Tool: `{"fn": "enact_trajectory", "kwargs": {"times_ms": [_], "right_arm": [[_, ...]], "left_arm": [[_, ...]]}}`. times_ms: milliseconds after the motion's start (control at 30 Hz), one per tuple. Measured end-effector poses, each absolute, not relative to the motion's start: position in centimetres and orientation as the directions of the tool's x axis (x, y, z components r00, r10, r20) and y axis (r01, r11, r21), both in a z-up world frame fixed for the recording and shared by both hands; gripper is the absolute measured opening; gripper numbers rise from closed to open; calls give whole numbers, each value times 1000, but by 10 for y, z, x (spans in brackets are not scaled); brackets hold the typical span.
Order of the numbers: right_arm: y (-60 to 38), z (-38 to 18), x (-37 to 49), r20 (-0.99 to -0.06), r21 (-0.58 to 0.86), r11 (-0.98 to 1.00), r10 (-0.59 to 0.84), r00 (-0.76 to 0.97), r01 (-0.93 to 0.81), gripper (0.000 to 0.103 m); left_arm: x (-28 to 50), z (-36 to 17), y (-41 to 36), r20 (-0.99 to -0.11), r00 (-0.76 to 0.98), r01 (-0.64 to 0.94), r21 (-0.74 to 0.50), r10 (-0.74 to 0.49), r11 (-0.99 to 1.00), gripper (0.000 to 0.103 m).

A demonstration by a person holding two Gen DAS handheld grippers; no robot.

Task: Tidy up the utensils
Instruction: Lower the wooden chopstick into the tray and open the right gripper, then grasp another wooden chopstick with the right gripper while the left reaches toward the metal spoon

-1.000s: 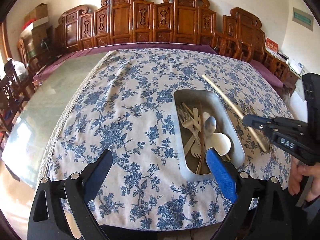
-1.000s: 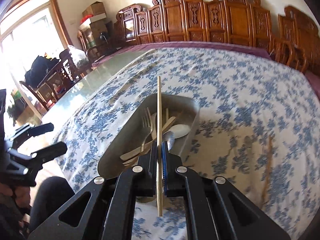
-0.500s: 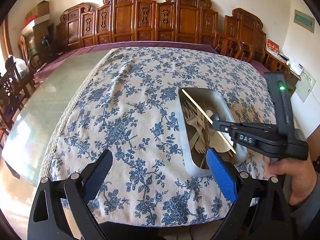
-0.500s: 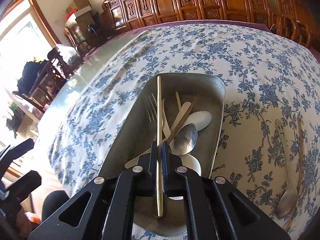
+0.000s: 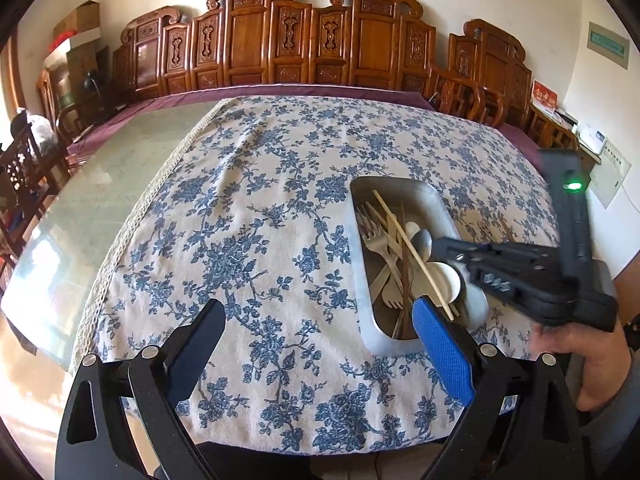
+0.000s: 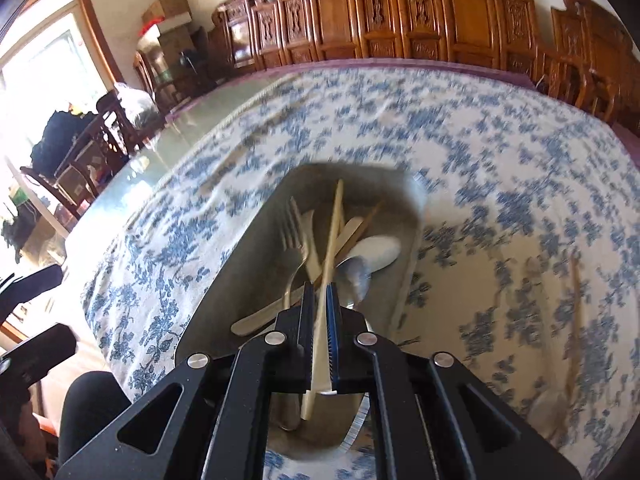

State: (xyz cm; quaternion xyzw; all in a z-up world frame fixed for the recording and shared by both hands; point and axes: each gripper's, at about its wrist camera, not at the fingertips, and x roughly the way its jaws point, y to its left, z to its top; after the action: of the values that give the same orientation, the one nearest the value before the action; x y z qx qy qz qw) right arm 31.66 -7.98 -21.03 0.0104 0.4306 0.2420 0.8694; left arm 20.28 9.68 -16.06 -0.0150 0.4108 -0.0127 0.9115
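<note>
A grey metal tray (image 5: 440, 204) (image 6: 248, 264) sits on the floral tablecloth and holds forks (image 5: 374, 236), spoons (image 6: 376, 250) and chopsticks. A pale chopstick (image 5: 412, 250) (image 6: 332, 240) lies across the utensils in the tray. My right gripper (image 6: 319, 300) (image 5: 440, 246) is just over the tray's near end; its jaws have parted a little around the chopstick, which lies loose between them. My left gripper (image 5: 320, 320) is wide open and empty, low over the cloth left of the tray.
A wooden chopstick (image 6: 574, 320) and a spoon (image 6: 548, 408) lie on the cloth right of the tray. Bare glass tabletop (image 5: 92, 216) lies left of the cloth. Carved wooden chairs (image 5: 304, 40) line the far side.
My right gripper carried the pale chopstick left and down over the tray, lowered it onto the utensils, and its jaws have started to part. My left gripper stayed put and open.
</note>
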Motion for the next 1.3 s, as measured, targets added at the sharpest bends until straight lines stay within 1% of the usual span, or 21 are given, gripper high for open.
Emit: {"fn": "enact_trajectory", "kwargs": {"times_ms": [100, 200, 367, 533, 733, 800, 900, 1000, 1067, 1167, 1300], "right_arm": [[-108, -197, 310, -721, 181, 899, 397, 567, -399, 8], [-146, -188, 307, -703, 165, 916, 370, 608, -366, 10], [-207, -194, 309, -713, 101, 949, 278, 643, -298, 12], [-243, -223, 314, -767, 82, 964, 222, 602, -252, 12], [-253, -259, 316, -822, 91, 967, 207, 530, -236, 12], [-252, -270, 318, -844, 71, 968, 187, 503, -241, 13], [-252, -271, 315, -850, 22, 963, 159, 502, -267, 10], [-260, -270, 314, -863, 3, 961, 141, 484, -275, 6], [-272, -269, 311, -868, 24, 963, 153, 472, -268, 6], [-291, -266, 302, -869, 13, 964, 142, 474, -265, 6], [-316, -258, 289, -867, 32, 973, 141, 479, -228, 6]], "left_arm": [[204, -161, 89, -750, 660, 23, -32, -39, 999, 91], [206, -162, 78, -753, 656, 43, -27, -48, 999, 91], [210, -164, 57, -757, 650, 76, -26, -70, 997, 91], [212, -167, 31, -756, 647, 101, -44, -99, 994, 91], [208, -173, -6, -754, 645, 141, -45, -126, 989, 91], [207, -174, -15, -754, 643, 148, -48, -133, 988, 91], [209, -176, -31, -759, 634, 174, -44, -146, 984, 91], [215, -179, -49, -765, 627, 209, -19, -148, 978, 91], [218, -181, -57, -767, 622, 225, -15, -155, 974, 91], [225, -184, -73, -772, 613, 253, -7, -166, 967, 91], [233, -188, -91, -778, 604, 278, 1, -174, 961, 91]]}}
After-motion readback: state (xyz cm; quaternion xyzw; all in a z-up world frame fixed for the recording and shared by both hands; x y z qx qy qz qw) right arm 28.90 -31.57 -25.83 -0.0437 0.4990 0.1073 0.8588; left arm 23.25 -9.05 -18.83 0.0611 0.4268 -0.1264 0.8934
